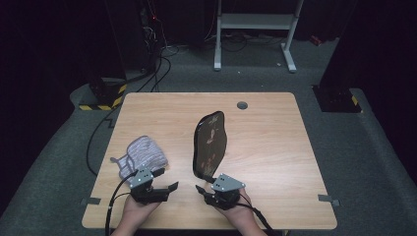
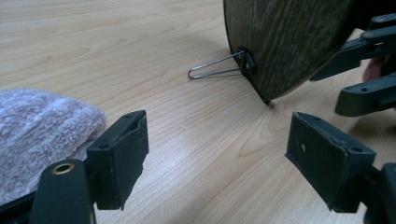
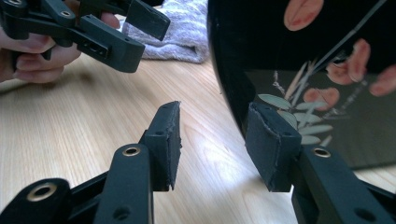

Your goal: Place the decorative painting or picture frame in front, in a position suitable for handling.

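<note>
The dark plate [image 3: 327,60] (top cut off) hides the right hand-held gripper [image 3: 215,140] pad.

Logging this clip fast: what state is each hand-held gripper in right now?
Left hand-held gripper: open, holding nothing, beside the grey towel.
Right hand-held gripper: open, empty, at the edge of the standing black plate.

no readable text, labels, brands or numbers anywhere

table [image 1: 275,147]: pale wood-grain laminate, smooth, slight sheen | towel [image 1: 145,153]: fluffy grey cloth | oval panel [image 1: 211,142]: glossy black front with painted flowers, matt grained back | stand [image 2: 215,69]: bare metal wire | jaw pads [image 3: 166,140]: matt black, rough-edged
</note>
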Action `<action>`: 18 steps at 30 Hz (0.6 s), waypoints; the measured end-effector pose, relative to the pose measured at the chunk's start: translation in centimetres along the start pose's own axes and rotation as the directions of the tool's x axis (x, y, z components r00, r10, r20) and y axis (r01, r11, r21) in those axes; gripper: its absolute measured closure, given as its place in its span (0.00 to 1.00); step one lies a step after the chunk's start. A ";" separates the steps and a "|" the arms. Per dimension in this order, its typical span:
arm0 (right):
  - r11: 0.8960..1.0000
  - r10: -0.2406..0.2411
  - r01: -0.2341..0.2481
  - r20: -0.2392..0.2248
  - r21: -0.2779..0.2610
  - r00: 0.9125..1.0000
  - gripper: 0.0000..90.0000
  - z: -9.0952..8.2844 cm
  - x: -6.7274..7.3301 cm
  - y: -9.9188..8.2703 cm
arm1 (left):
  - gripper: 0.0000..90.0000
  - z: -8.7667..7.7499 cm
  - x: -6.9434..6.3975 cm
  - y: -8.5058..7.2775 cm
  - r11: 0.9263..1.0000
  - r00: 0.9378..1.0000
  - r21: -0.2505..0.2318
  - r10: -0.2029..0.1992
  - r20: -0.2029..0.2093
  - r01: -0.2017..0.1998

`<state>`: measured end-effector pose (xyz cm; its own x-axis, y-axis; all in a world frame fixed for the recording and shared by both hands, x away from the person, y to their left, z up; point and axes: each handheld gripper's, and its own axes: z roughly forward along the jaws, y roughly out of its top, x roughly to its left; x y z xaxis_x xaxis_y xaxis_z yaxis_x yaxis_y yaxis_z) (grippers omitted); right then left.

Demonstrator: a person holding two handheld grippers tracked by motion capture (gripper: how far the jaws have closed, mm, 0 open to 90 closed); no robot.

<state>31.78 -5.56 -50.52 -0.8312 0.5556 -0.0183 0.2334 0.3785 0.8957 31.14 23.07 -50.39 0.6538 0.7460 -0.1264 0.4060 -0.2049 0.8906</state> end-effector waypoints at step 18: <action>0.993 0.118 -0.117 0.137 -0.019 0.984 0.57 -4.0 -3.3 -1.9 | 0.25 2.6 -3.1 2.8 0.999 0.998 -0.016 0.049 0.051 -0.048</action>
<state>32.08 -11.12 -50.36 -0.7210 0.6924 0.0273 0.3191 0.2968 0.9001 31.88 18.56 -48.65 0.7046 0.7018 -0.1048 0.3635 -0.2302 0.9027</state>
